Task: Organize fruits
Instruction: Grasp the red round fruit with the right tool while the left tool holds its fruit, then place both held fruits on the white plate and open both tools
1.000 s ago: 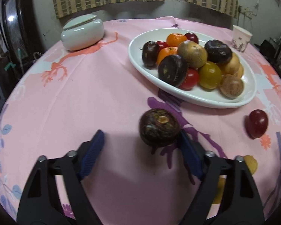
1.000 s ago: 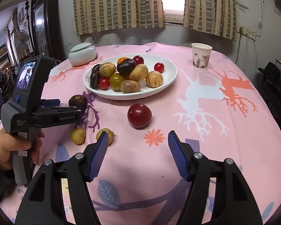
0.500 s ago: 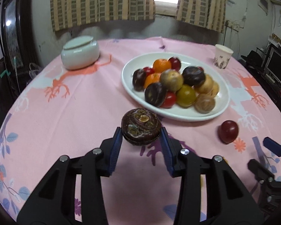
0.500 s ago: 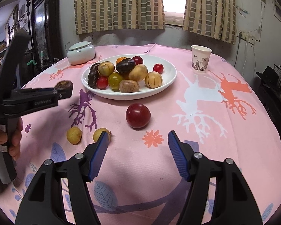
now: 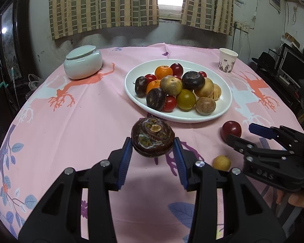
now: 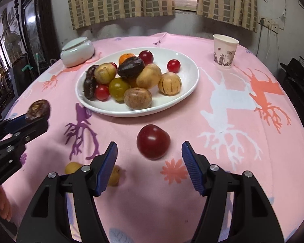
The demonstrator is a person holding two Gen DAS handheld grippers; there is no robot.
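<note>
My left gripper (image 5: 152, 148) is shut on a dark brown wrinkled fruit (image 5: 152, 139) and holds it above the pink cloth, short of the white plate (image 5: 225, 109) heaped with several fruits. The held fruit also shows in the right wrist view (image 6: 39, 109). My right gripper (image 6: 149, 151) is open, its jaws either side of a red plum (image 6: 153, 141) lying on the cloth in front of the plate (image 6: 189, 91). The plum shows in the left wrist view (image 5: 231, 130) too. Two small yellow fruits (image 6: 73, 167) (image 6: 114, 175) lie by the right gripper's left finger.
A lidded white ceramic jar (image 5: 83, 62) stands at the back left of the round table. A paper cup (image 6: 225, 51) stands at the back right. Curtains and a wall lie behind; a dark cabinet (image 6: 36, 26) is at the left.
My left gripper closed on the dark fruit and lifted it off the cloth toward the plate. My right gripper moved forward, so the red plum now sits between its open jaws.
</note>
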